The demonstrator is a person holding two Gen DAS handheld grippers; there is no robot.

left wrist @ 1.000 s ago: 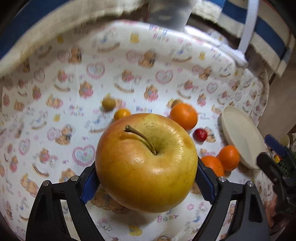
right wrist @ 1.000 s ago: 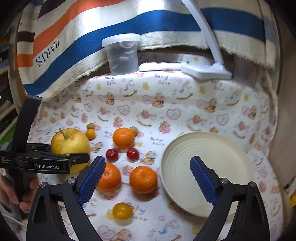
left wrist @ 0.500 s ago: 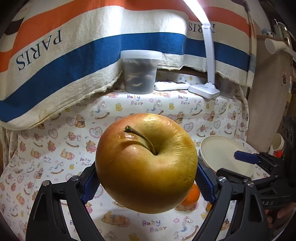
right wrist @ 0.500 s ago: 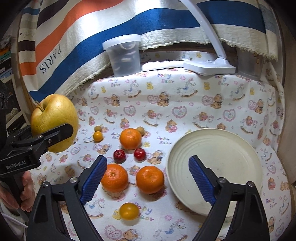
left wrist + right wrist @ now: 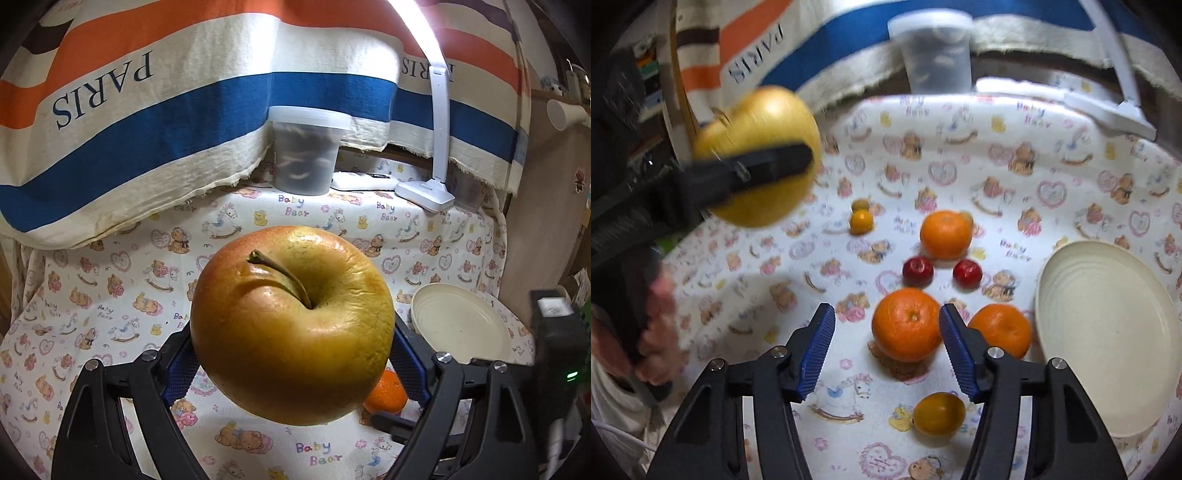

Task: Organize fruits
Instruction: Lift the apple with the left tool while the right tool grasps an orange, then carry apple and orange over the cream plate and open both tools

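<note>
Left tongs (image 5: pixel 291 354) clamp the apple (image 5: pixel 291 325) wide between both pads, clear of the cloth (image 5: pixel 110 295), its stem slanting up and away from the tongs. Right tongs (image 5: pixel 886 350) are closing on an orange (image 5: pixel 907 325) sitting on the cloth, nearer their right pad, neither pressing, stem end up. Plate (image 5: pixel 1108 332) lies just right of them.

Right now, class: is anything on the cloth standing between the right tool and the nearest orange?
Nothing visible does. The nearest orange already sits between the fingers of the right tool, whose jaws are closing with a gap left on one side. A second orange lies beside it, towards the plate, outside the fingers.
</note>
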